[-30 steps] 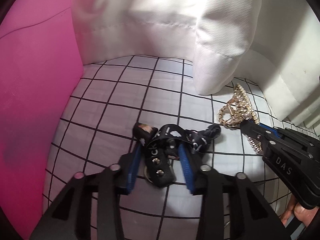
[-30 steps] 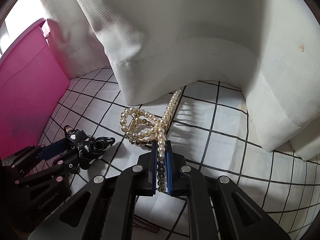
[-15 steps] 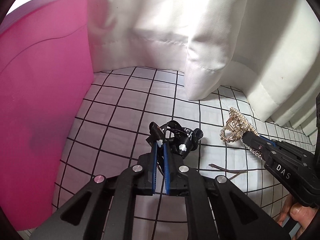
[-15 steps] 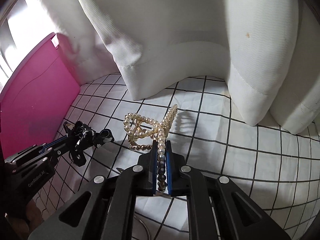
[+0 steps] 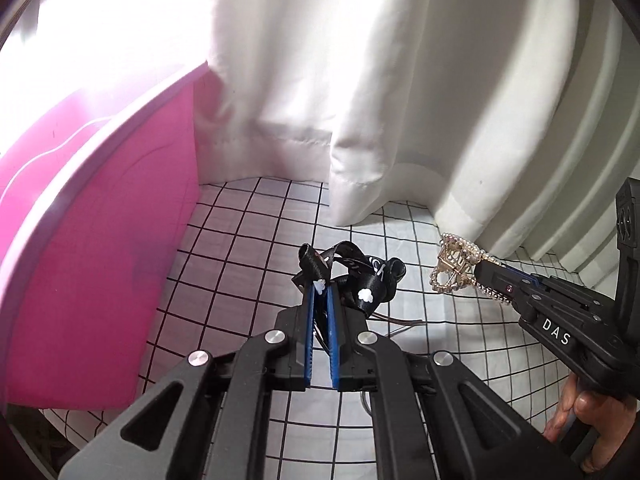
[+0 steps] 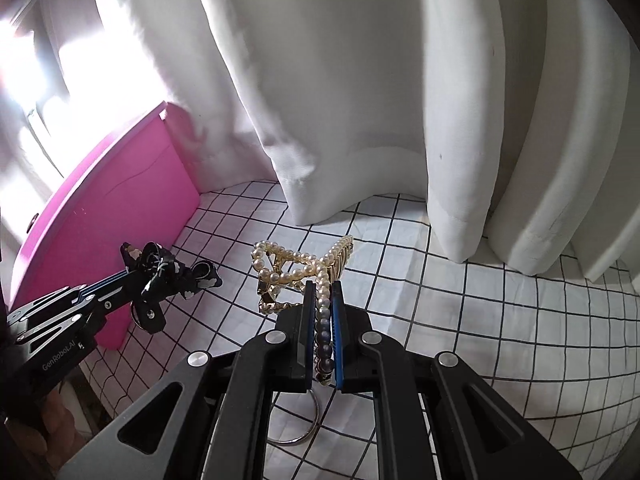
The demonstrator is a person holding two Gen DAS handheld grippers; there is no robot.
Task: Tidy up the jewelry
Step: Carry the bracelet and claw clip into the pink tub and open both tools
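Observation:
My left gripper (image 5: 320, 292) is shut on a black ribbon bow with white flowers (image 5: 356, 272) and holds it above the checked cloth; the bow also shows in the right wrist view (image 6: 168, 272). My right gripper (image 6: 322, 300) is shut on a gold pearl hair claw (image 6: 296, 264), held above the cloth. The claw shows at the right of the left wrist view (image 5: 456, 268), at the tip of my right gripper (image 5: 486, 276). My left gripper (image 6: 132, 276) is to the left of the claw.
A pink box (image 5: 96, 248) stands at the left, beside my left gripper. White curtains (image 6: 360, 100) hang at the back over the black-and-white checked cloth (image 6: 460, 304). A metal ring (image 6: 300, 432) lies on the cloth under my right gripper. A thin hairpin (image 5: 400, 322) lies beneath the bow.
My left gripper closed on the black bow and lifted it off the cloth. My right gripper rose with the pearl claw held throughout. Both views now look from higher up.

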